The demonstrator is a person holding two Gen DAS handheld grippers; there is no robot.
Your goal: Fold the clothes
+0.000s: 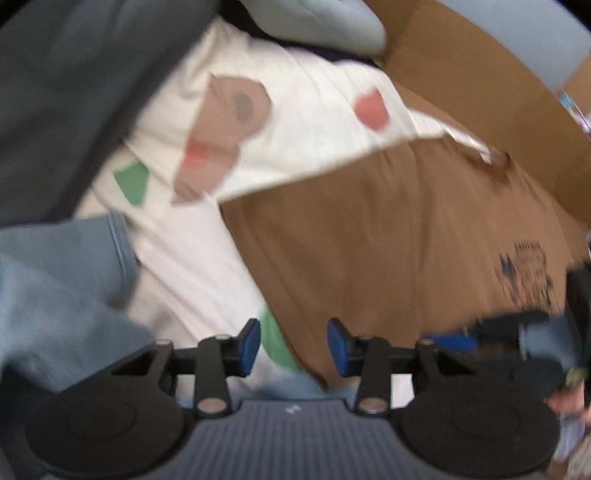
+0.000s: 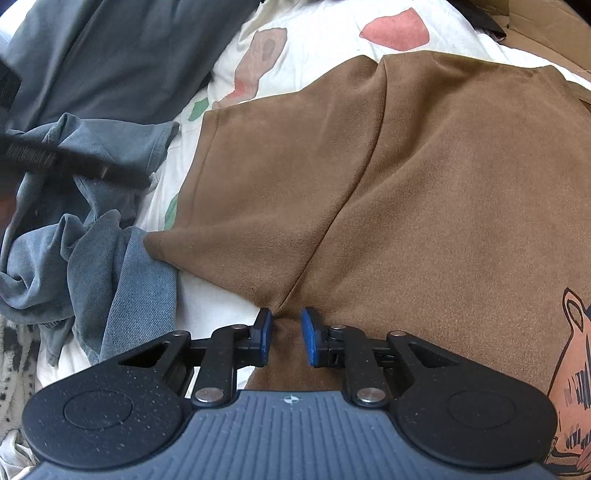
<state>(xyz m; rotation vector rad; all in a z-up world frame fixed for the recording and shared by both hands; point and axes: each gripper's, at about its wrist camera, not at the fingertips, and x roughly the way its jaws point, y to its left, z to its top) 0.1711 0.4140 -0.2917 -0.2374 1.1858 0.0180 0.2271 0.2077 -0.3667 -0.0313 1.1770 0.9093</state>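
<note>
White bedding (image 2: 321,33) with coloured patches lay under a brown shirt (image 2: 424,192), whose fabric sat pinched between the right gripper (image 2: 286,338) pads while the left gripper (image 1: 293,345) hung spread apart above its edge.

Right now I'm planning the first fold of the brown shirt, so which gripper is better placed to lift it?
Right. The right gripper has its pads around a pinched ridge of the brown shirt. The left gripper is open and empty, above the shirt's edge.
</note>
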